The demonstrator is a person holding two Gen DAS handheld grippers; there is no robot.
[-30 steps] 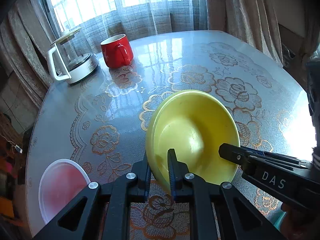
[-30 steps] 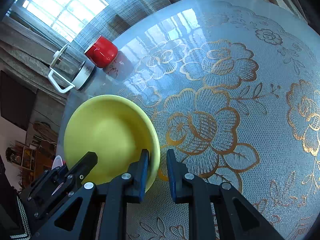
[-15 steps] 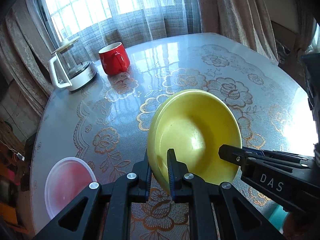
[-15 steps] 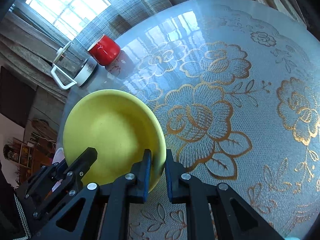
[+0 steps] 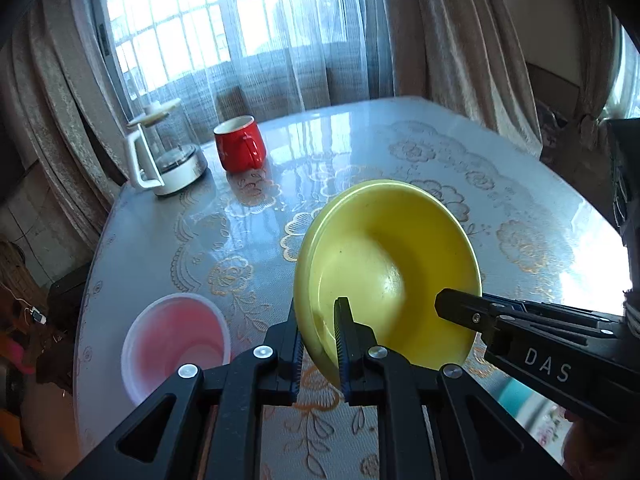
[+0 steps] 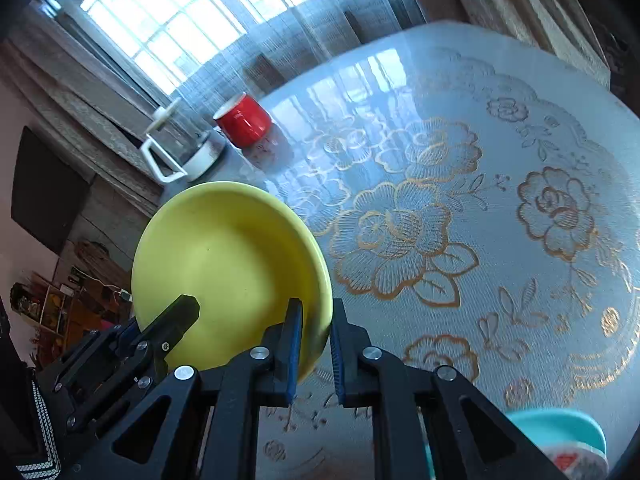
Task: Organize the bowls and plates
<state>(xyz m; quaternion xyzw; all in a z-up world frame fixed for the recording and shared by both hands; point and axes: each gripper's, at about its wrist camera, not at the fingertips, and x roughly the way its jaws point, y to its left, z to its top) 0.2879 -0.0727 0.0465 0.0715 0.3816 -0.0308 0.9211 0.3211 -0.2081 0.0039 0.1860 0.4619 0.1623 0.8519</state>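
A yellow bowl (image 5: 384, 272) is held in the air above the table, tilted, by both grippers. My left gripper (image 5: 318, 316) is shut on its near left rim. My right gripper (image 6: 314, 312) is shut on the opposite rim of the yellow bowl (image 6: 228, 264); its fingers (image 5: 460, 308) show at the right of the left wrist view. A pink bowl with a white rim (image 5: 176, 338) sits on the table to the lower left. A teal dish (image 6: 560, 432) lies at the near right edge.
A red mug (image 5: 239, 149) and a glass jug with a white handle (image 5: 164, 156) stand at the far left of the round table (image 5: 440, 152), which has a gold flower cloth. Curtains and a window lie behind. A white item (image 6: 580, 460) sits in the teal dish.
Both grippers have lifted the yellow bowl higher and drawn it back toward me. The right gripper has closed onto the rim. The pink bowl and teal dish have come more into view.
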